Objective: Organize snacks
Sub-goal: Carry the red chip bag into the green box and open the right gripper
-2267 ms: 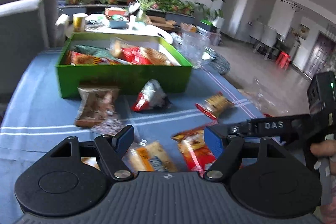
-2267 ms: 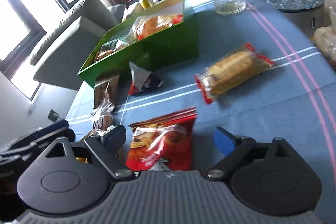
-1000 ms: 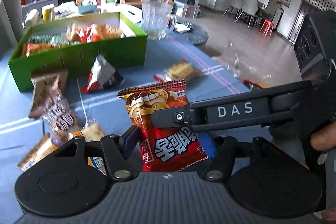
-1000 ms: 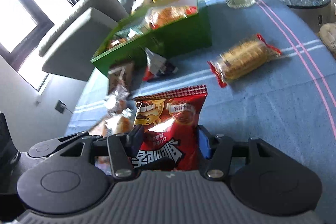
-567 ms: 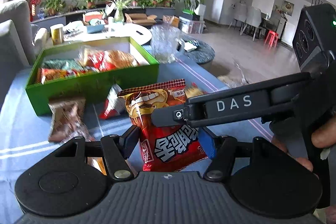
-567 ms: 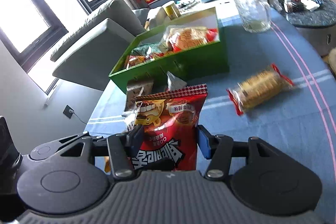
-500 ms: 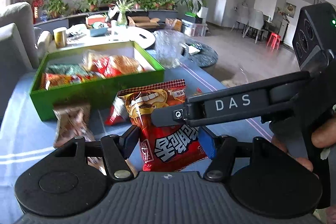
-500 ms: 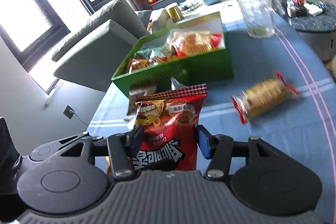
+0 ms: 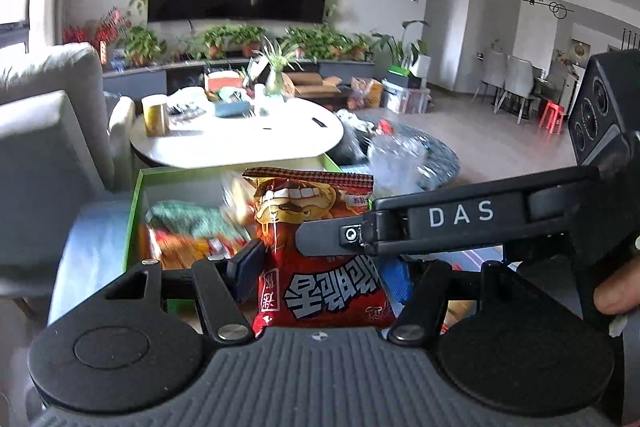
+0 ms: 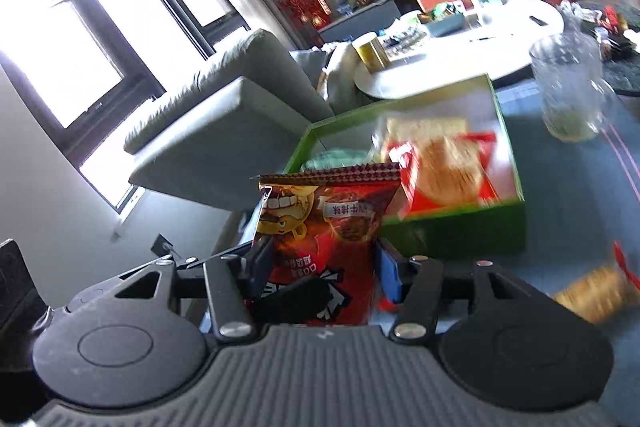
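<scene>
Left gripper (image 9: 324, 267): jaws part closed, gripping red snack bag (image 9: 320, 251) by both sides, upright, above green box (image 9: 134, 211). Right gripper (image 10: 320, 267): jaws clamped on same red snack bag (image 10: 328, 227) from other face. Further right: green box (image 10: 460, 227) with packets inside, cracker packet (image 10: 592, 291) on blue bench (image 10: 568, 195).

The green box (image 10: 460, 227) stands open at the top, so the way in from above is free; inside, a red biscuit packet (image 10: 448, 167) fills the right part and a green packet (image 9: 188, 221) lies at the left, with bare floor showing only along the far wall; a glass jug (image 10: 568, 95) stands just right of the box; a biscuit pack (image 10: 592, 291) lies on the desk (image 10: 560, 195) nearer; a grey sofa (image 10: 224, 123) crowds the left.
</scene>
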`<state>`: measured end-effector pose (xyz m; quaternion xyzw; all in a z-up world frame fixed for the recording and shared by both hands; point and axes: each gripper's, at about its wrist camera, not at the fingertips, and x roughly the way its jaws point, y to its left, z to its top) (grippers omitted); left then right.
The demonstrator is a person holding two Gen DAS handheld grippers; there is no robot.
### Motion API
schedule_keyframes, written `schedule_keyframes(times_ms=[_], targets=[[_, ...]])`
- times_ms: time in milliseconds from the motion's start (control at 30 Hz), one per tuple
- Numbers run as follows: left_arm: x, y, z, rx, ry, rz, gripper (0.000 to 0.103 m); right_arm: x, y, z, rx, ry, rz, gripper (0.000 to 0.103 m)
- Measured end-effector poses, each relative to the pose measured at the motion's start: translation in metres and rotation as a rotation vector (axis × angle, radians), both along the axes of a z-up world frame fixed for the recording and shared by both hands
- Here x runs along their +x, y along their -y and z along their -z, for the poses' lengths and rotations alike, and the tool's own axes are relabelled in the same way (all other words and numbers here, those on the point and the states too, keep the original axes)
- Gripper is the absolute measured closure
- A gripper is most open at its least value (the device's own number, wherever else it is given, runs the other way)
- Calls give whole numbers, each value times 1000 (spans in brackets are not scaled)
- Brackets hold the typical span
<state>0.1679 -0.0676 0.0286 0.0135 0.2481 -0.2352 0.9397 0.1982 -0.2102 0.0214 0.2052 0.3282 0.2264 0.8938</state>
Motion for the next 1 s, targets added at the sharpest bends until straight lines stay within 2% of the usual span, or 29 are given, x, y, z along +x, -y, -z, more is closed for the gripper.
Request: schedule_keyframes(times_ms=[167, 367, 533, 767, 900, 1000], targets=[[31, 2, -2, 28, 37, -26, 44, 24, -7, -7, -7, 39, 18, 40], [63, 1, 6, 15, 25, -22, 44, 51, -7, -1, -20, 57, 35, 39], [82, 4, 16, 34, 18, -22, 44, 72, -6, 8, -28, 53, 27, 39], [104, 4, 29, 45, -23, -28, 44, 97, -11, 18, -64, 48, 8, 39], [115, 1, 47, 52, -88, -37, 44, 105, -9, 37, -60, -12, 6, 39], [114, -2, 51, 67, -93, -53, 43, 103, -1, 43, -37, -28, 38, 39]])
